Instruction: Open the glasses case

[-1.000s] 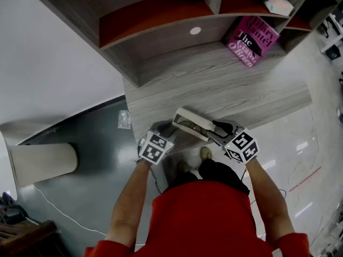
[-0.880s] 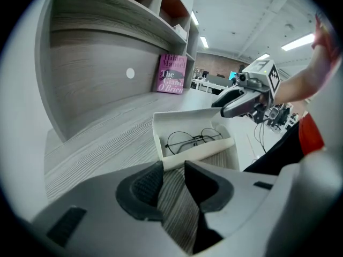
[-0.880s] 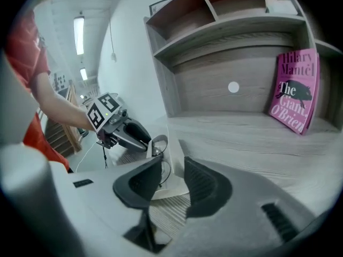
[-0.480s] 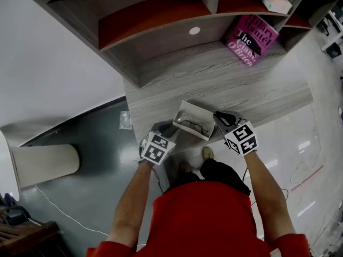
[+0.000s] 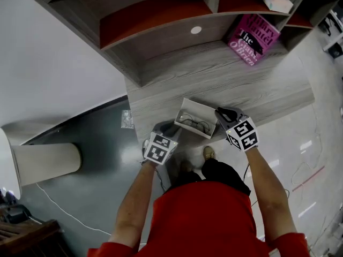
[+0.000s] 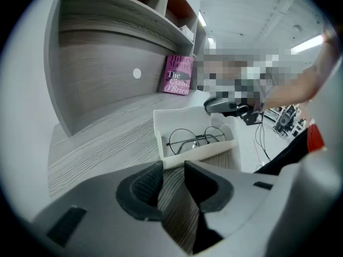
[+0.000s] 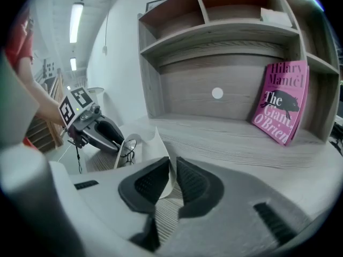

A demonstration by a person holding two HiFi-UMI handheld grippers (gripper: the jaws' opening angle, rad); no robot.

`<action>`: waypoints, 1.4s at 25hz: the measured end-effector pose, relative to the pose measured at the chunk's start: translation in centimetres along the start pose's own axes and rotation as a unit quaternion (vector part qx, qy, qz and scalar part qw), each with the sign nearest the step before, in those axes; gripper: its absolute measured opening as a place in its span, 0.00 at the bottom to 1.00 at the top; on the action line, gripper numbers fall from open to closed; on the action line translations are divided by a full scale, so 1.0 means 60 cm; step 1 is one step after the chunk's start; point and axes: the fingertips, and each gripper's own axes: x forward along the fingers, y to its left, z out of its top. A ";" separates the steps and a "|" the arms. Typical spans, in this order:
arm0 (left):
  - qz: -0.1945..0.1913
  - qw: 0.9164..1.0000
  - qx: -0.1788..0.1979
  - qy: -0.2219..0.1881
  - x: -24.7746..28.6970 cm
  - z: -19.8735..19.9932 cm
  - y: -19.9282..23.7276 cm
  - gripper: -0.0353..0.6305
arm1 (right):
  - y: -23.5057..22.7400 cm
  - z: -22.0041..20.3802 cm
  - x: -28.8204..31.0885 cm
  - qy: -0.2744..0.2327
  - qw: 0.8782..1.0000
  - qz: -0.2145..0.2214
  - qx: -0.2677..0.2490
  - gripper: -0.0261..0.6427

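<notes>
White against woodgrain: found glasses case (image 6: 199,153) open on bench (image 5: 257,84), end wall pinched in closed right tool (image 7: 171,182), presumably keeping it open; noted left tool (image 6: 170,182) agape, empty, alongside.

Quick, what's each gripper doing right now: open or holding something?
Left gripper: jaws open, nothing between them.
Right gripper: jaws closed on a thin white edge of the glasses case.
</notes>
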 end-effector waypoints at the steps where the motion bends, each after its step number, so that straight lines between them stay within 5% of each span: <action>1: 0.000 1.000 -0.001 -0.001 0.000 0.000 0.000 0.23 | 0.002 0.001 0.000 -0.001 1.000 0.002 -0.002 0.11; 16: 0.007 1.000 -0.020 -0.020 -0.028 0.008 0.005 0.23 | 0.051 0.024 -0.013 -0.019 0.998 0.049 -0.033 0.19; 23: 0.024 0.995 -0.032 -0.095 -0.088 0.074 0.011 0.23 | 0.061 0.059 -0.039 -0.054 0.997 0.049 -0.040 0.20; 28: 0.037 0.981 -0.029 -0.188 -0.151 0.163 0.001 0.23 | 0.071 0.122 -0.077 -0.111 0.992 0.042 -0.040 0.17; 35: 0.047 0.942 -0.010 -0.331 -0.275 0.289 -0.034 0.18 | 0.117 0.244 -0.152 -0.213 0.975 0.049 -0.048 0.13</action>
